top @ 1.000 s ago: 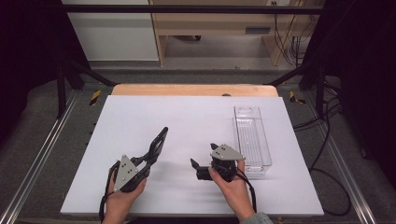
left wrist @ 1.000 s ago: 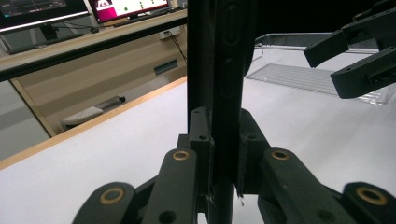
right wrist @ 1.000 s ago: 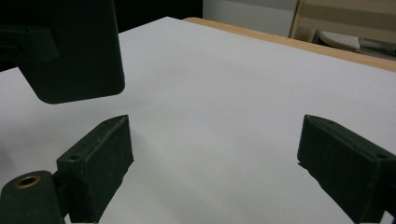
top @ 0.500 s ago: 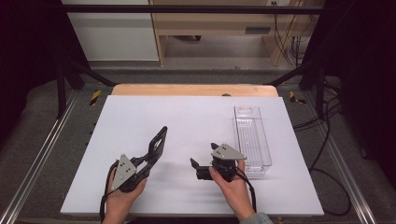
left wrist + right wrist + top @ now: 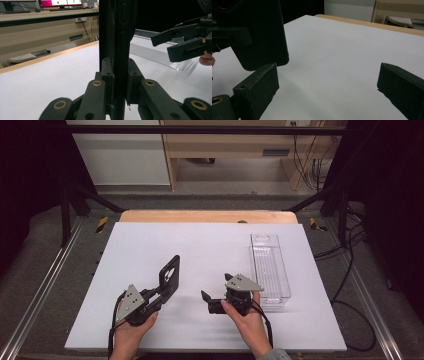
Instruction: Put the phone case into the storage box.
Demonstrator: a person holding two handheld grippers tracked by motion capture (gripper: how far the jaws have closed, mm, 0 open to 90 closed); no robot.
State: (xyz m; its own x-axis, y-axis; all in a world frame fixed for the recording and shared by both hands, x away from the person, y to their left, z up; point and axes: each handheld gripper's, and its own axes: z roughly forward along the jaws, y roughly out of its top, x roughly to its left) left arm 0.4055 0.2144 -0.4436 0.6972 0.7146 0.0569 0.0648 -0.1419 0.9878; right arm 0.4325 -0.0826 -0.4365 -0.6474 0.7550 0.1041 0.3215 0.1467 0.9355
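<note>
A: What has changed since a moment ago?

B: Mostly the black phone case (image 5: 170,272). A second ago it leaned over, seen nearly edge-on from the high view; now it stands more upright with its flat back turned toward the camera, the round camera cutout showing near its top. Both hands sit where they were, near the table's front edge.

A: Who holds it?

B: The left gripper (image 5: 161,291). Its jaws are clamped on the case's lower edge; in the left gripper view the case (image 5: 119,45) rises edge-on straight up between the two pads, pinched tight.

A: And the other one?

B: The right gripper (image 5: 216,290) has just been spreading its jaws wider. In the right gripper view they stand well apart with bare white table (image 5: 342,55) between them, nothing gripped. The case (image 5: 259,32) shows there at the upper left, just beyond one jaw and not touched by it. From the left gripper view, the right gripper (image 5: 183,43) hangs at the far right, jaws parted.

A: Any containers?

B: One: a long clear plastic bin (image 5: 270,270) farther back on the right side of the white table (image 5: 210,240), just beside the right hand (image 5: 245,317). I can see its ribbed floor straight through, with nothing lying in it. The case is well to its left.
</note>
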